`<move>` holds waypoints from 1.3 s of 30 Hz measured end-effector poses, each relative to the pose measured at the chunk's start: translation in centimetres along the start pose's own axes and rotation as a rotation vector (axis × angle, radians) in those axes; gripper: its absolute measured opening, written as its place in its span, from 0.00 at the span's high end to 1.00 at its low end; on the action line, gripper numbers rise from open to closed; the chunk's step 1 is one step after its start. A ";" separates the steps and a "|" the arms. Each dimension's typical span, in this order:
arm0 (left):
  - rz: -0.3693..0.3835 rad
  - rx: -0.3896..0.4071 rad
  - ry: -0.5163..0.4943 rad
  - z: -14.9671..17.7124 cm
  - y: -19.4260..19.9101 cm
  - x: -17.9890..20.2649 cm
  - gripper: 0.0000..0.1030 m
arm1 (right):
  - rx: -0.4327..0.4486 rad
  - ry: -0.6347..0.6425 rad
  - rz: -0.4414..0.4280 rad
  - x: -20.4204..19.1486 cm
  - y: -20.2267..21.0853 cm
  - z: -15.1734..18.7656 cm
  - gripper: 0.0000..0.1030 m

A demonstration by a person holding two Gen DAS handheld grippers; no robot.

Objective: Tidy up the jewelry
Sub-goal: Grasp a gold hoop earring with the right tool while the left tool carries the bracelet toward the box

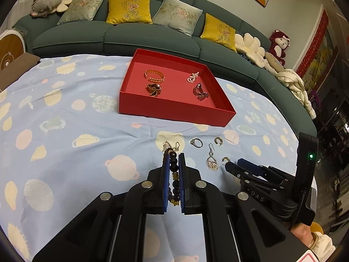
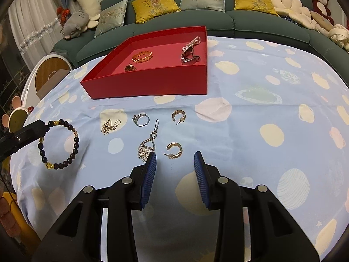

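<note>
while the left gripper is pinching a beaded bracelet between its blue ribbed jaws, the bracelet is hanging in a full loop above a pale blue cloth printed with planets, which is covering the bench. the bracelet is showing round dark beads, nearly black, broken up by a few golden and amber pieces, one gold charm sitting at the bottom of the loop. in the left wrist view the beads are running in a line straight down the narrow gap between the jaws.

the right gripper is hovering low over the cloth with its jaws spread apart and nothing between them. just ahead of it a small gold hoop earring is lying flat, and beside that a long silver drop earring with a twisted loop and a cluster of white flowers. farther off are lying a second gold hoop, a silver ring and another flowered earring.

beyond these a shallow red tray is sitting on the cloth. it is holding a gold woven bangle, a dark brown piece, a pink pearl strand and a metallic clip-like piece.

a dark green sofa with yellow and grey cushions is curving behind the bench.
</note>
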State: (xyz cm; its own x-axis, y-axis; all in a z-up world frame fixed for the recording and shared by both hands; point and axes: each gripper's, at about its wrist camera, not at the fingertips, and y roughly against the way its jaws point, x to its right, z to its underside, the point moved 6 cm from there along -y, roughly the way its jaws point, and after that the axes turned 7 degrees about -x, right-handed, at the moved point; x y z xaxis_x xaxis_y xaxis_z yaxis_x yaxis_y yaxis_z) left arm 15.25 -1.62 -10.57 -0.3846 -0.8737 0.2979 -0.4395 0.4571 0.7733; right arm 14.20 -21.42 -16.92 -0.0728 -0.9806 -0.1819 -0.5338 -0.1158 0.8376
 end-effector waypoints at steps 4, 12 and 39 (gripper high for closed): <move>0.003 -0.006 -0.009 0.2 -0.2 0.2 0.95 | -0.004 0.033 0.026 -0.3 -0.8 -0.4 0.68; 0.003 -0.017 -0.002 0.2 -0.4 -0.1 0.95 | -0.008 0.061 0.054 -0.6 -1.5 -0.6 0.81; 0.045 0.134 -0.112 -12.3 1.2 3.9 0.95 | 0.203 0.019 -0.070 -1.2 6.9 -12.4 0.81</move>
State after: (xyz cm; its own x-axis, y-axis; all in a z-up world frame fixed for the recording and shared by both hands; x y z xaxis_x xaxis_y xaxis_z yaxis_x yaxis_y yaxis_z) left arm 23.18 -6.48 -1.62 -0.4908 -0.8313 0.2607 -0.5215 0.5200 0.6765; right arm 21.01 -22.95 -4.53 -0.0147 -0.9743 -0.2246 -0.6961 -0.1513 0.7019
